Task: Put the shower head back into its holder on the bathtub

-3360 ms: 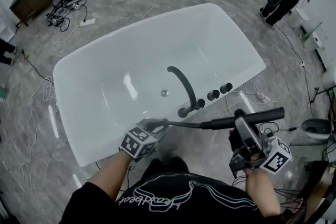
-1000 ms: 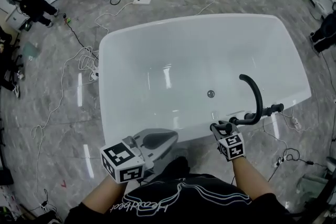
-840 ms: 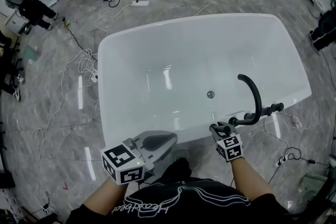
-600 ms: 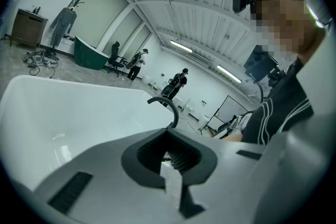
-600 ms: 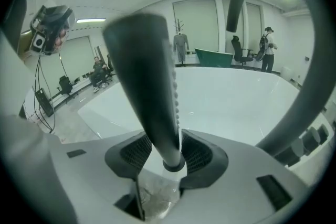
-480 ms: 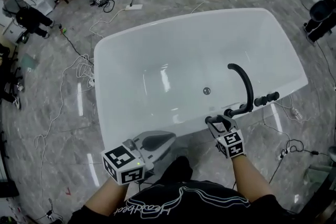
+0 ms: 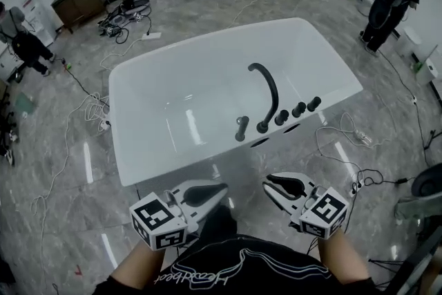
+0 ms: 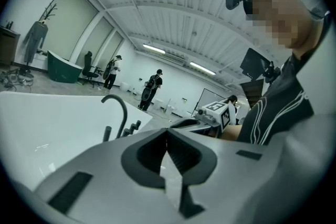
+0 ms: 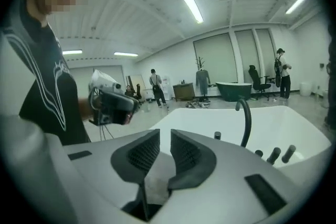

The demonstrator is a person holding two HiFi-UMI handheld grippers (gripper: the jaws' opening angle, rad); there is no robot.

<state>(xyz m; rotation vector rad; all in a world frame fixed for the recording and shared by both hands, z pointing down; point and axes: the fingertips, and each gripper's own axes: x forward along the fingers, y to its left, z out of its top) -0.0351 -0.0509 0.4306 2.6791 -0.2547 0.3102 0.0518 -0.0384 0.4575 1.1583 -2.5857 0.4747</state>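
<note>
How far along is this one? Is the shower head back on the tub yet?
Done: the shower head stands upright on the bathtub rim beside the faucet, so it looks docked. In hand: nothing. The left tongs are shut and empty; the right tongs have just been closing, with a gap and nothing between them. Left: nothing visible, since both tongs are off the tub.

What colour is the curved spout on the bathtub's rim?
Black. The spout shows best in the head view, against the white tub.
</note>
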